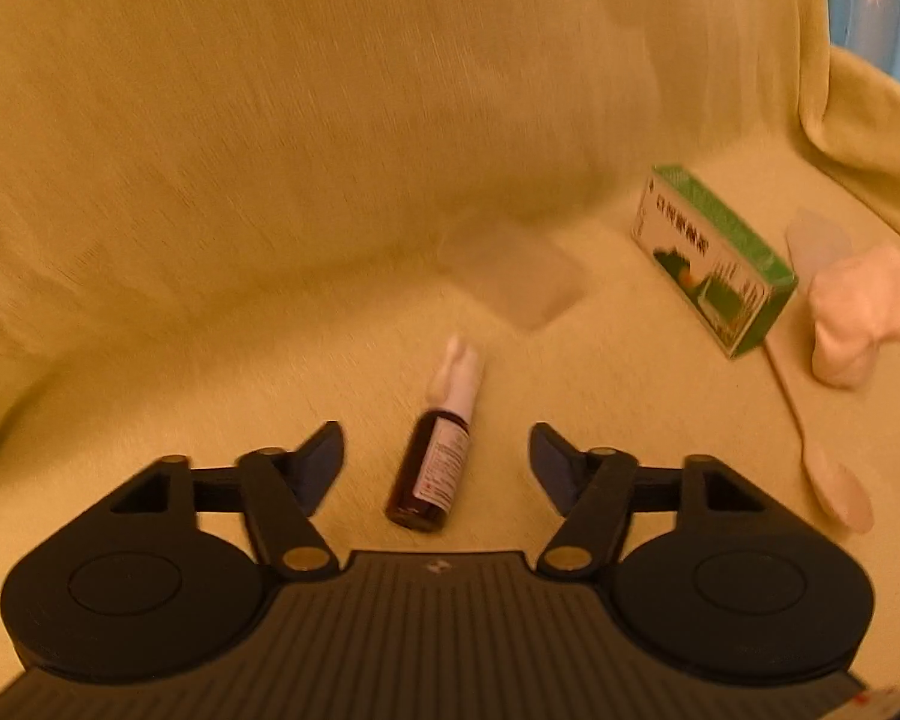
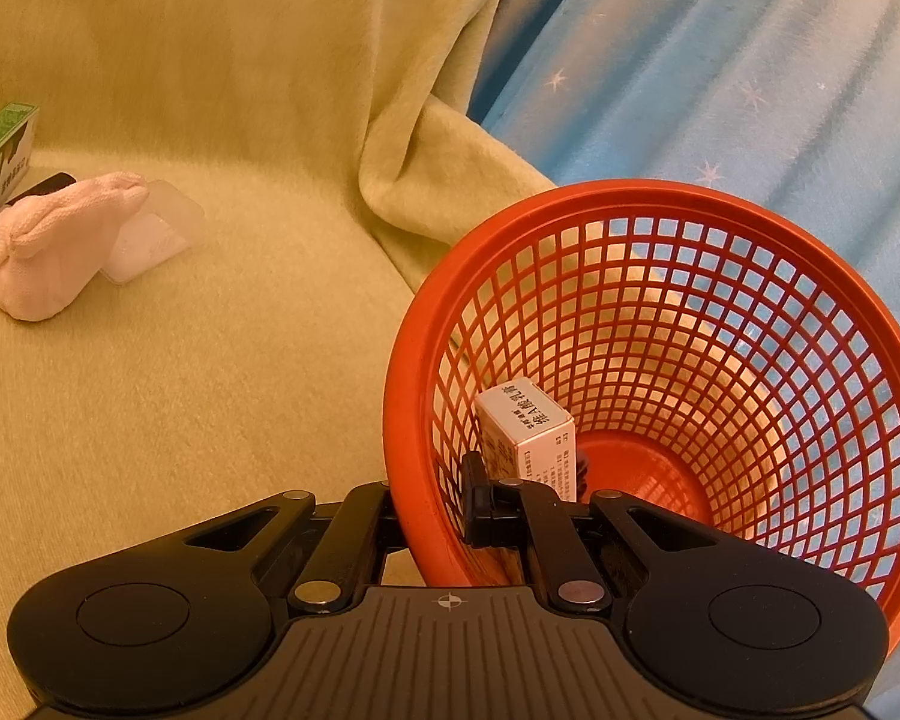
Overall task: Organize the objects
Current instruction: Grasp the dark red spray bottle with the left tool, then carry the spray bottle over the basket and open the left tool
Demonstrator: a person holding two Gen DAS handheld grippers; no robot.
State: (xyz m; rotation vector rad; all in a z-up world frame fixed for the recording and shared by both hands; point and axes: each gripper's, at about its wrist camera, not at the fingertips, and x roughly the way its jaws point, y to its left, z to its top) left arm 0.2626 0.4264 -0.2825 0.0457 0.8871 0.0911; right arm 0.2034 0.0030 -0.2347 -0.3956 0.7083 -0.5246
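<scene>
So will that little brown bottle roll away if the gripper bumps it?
Probably. The little brown bottle looks round and lies on its side between the open left gripper, so a sideways nudge could roll it, though the soft cloth may slow it. It looks small and likely light.

Dark spray bottle lies on yellow cover; white box inside orange basket

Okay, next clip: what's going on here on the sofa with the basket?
A person with a gripper in each hand is tidying small items into a red mesh basket. The right gripper is shut on the basket's rim; a small white box already sits inside. The left gripper is open, with a small dark spray bottle lying between its fingers, not yet gripped. A green box, a pink knitted item and a spoon lie on the sofa cover.
</scene>
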